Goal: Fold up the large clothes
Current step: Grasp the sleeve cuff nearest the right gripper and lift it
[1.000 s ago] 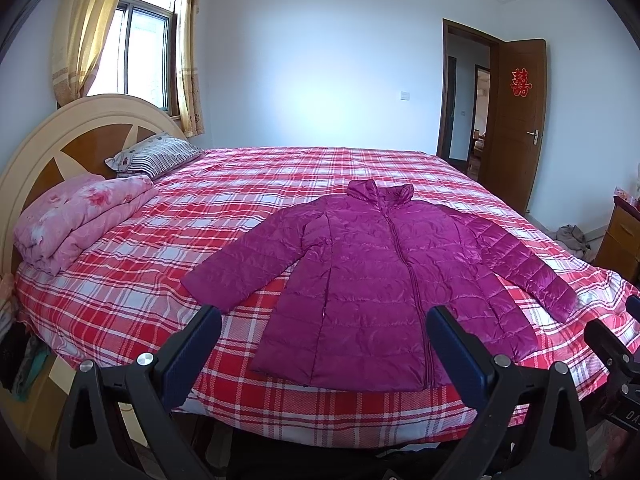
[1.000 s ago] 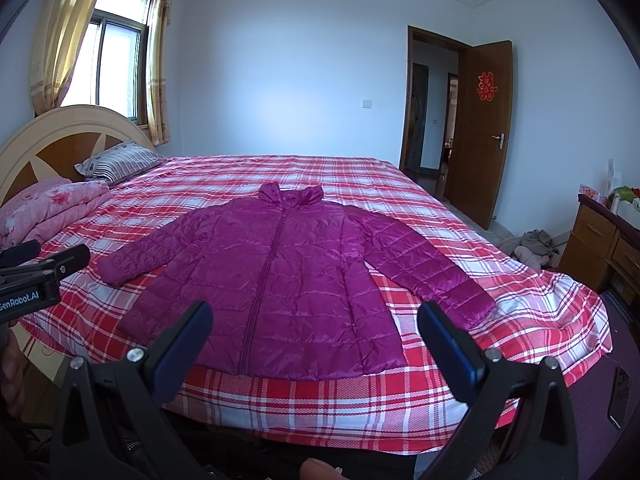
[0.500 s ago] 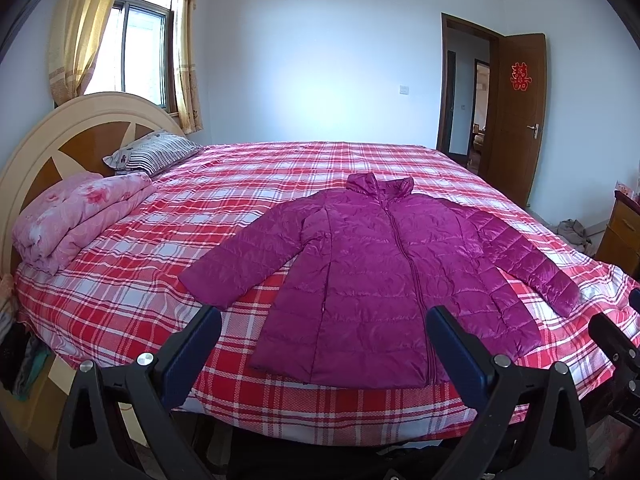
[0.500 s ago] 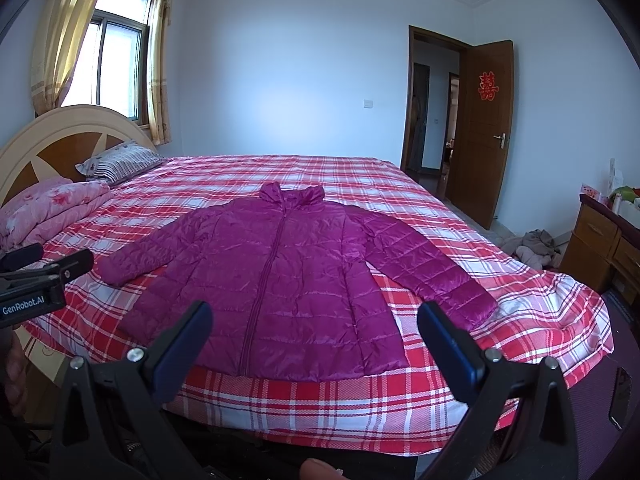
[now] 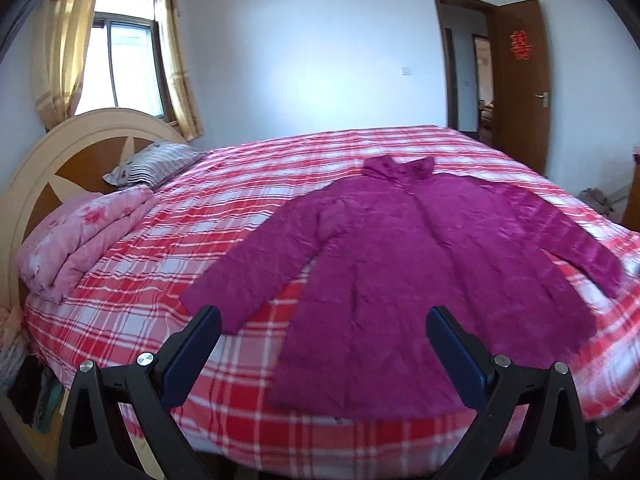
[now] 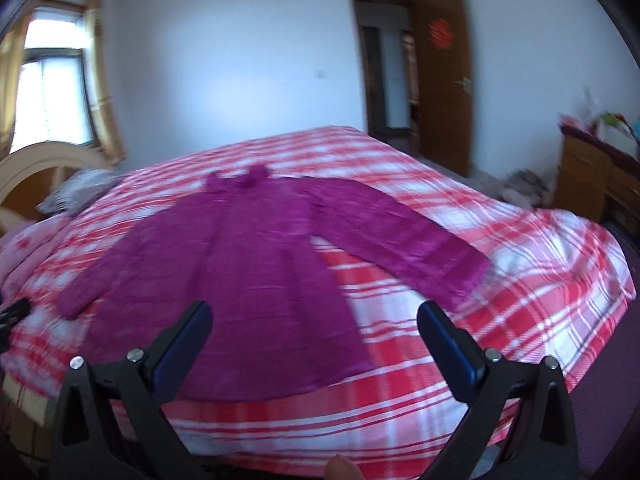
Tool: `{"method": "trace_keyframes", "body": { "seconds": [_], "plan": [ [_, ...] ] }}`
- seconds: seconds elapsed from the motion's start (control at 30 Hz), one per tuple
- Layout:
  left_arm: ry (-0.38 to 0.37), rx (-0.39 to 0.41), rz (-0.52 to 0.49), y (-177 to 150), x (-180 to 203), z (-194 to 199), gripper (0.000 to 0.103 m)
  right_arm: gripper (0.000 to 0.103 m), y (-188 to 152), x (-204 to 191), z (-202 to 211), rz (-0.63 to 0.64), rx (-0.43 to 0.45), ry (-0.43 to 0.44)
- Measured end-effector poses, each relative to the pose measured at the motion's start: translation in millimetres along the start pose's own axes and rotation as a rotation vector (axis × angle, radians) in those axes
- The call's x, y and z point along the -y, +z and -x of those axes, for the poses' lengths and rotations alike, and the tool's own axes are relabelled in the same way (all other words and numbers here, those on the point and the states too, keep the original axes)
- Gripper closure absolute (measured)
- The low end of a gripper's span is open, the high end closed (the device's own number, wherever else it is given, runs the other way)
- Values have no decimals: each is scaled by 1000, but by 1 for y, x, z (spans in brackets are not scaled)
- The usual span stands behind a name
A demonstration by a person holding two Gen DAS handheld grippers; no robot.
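A magenta quilted jacket [image 5: 404, 272] lies flat and zipped on a bed with a red plaid cover [image 5: 248, 184], both sleeves spread out. It also shows in the right wrist view [image 6: 256, 280], which is blurred. My left gripper [image 5: 322, 320] is open and empty above the near bed edge, in front of the jacket's left sleeve cuff and hem. My right gripper [image 6: 314, 316] is open and empty in front of the jacket's hem, with the right sleeve cuff [image 6: 464, 276] just beyond its right finger.
A folded pink quilt [image 5: 80, 240] and striped pillow [image 5: 156, 162] lie by the round headboard [image 5: 72, 148] at left. An open wooden door [image 5: 520, 80] and a wooden cabinet [image 6: 600, 176] stand at right. Clothes lie on the floor [image 6: 524, 188].
Both grippers have moved in toward the bed and the jacket looks larger. The right view has swung right and blurred. The left gripper now shows only at the right view's far left edge.
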State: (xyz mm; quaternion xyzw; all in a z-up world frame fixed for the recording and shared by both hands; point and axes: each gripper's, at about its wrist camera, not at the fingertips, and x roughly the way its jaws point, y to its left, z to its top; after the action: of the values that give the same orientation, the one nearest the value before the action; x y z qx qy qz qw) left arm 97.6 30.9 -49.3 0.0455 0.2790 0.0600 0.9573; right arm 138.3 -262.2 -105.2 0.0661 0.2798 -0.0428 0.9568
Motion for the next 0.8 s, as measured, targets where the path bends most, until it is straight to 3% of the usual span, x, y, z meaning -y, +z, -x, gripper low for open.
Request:
{"method": "trace_keyframes", "body": {
  "seconds": [0.13, 0.23, 0.33, 0.43, 0.53, 0.63, 0.73, 0.8],
  "plan": [
    [33, 6, -2, 9, 4, -45, 1, 0, 9, 59, -33, -37, 7, -175],
    [50, 3, 7, 12, 9, -83, 1, 0, 17, 96, -60, -88, -37, -233],
    [51, -30, 19, 13, 13, -117, 1, 12, 23, 129, -93, -168, -101, -256],
    [82, -47, 19, 11, 16, -145, 1, 20, 30, 139, -126, -137, -152, -278],
    [98, -78, 25, 7, 17, -164, 1, 37, 32, 142, -157, -111, -213, -311],
    [120, -103, 20, 0, 19, -179, 1, 40, 26, 151, -181, -98, -282, -346],
    [123, -145, 24, -9, 18, -192, 1, 57, 16, 145, -189, -53, -284, -333],
    [119, -160, 33, -13, 17, -198, 1, 76, 15, 142, -188, -32, -273, -307]
  ]
}}
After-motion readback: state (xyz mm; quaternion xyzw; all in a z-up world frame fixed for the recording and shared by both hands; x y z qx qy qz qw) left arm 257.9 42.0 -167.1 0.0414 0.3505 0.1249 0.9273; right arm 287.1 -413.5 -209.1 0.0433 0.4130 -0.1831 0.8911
